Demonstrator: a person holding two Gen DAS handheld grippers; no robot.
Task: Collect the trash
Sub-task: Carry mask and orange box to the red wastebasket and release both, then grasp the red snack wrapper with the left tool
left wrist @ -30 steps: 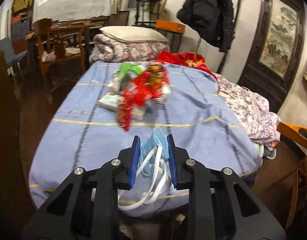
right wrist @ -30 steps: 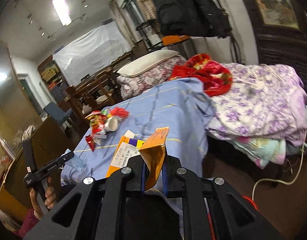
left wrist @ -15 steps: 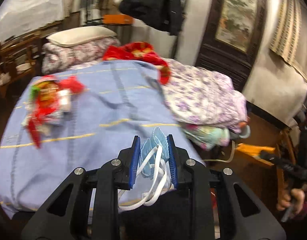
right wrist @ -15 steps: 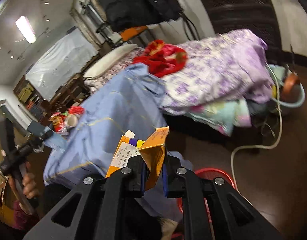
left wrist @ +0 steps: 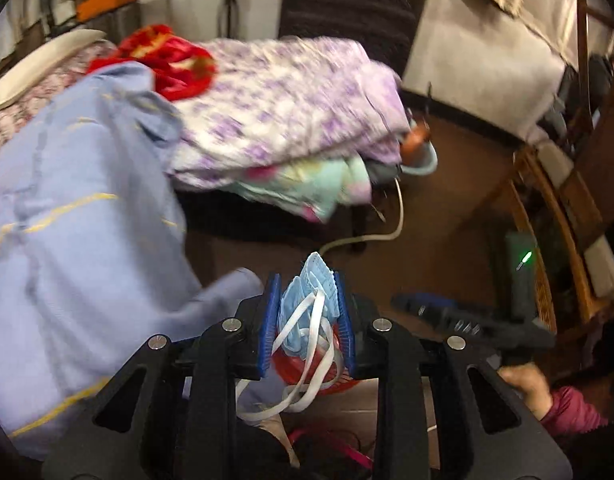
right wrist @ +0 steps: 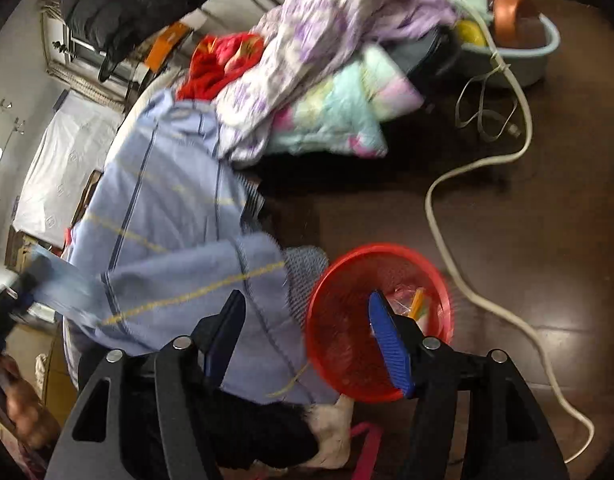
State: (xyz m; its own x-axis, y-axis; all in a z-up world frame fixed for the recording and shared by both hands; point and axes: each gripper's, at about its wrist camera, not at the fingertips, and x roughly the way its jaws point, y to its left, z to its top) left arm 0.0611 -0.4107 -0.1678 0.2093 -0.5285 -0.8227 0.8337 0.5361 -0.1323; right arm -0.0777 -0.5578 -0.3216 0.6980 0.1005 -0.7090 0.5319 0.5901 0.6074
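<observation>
I carry two grippers. My left gripper (left wrist: 307,312) is clamped narrow on one crumpled blue face mask (left wrist: 307,300), whose white ear loops (left wrist: 307,356) dangle below the blue pads; I count one mask, though its folds may hide more. Behind and beneath it a bit of the red basket (left wrist: 307,380) shows. My right gripper (right wrist: 307,336) stands spread wide with nothing between its fingers, poised above that one red basket (right wrist: 347,356), which sits on the dark floor just beside the hanging edge of the blue bedspread (right wrist: 167,220). Inside the basket lies a small heap of trash (right wrist: 411,304): something orange and some crinkled clear wrapping, too blurred to count piece by piece. One white cable (right wrist: 467,280) snakes across the floor past the basket. Farther off, one pale blue basin (right wrist: 535,64) holds a copper-coloured pot (right wrist: 511,20) and something yellow. On the bed lie one purple floral quilt (right wrist: 327,20) and one red blanket (right wrist: 219,60).
</observation>
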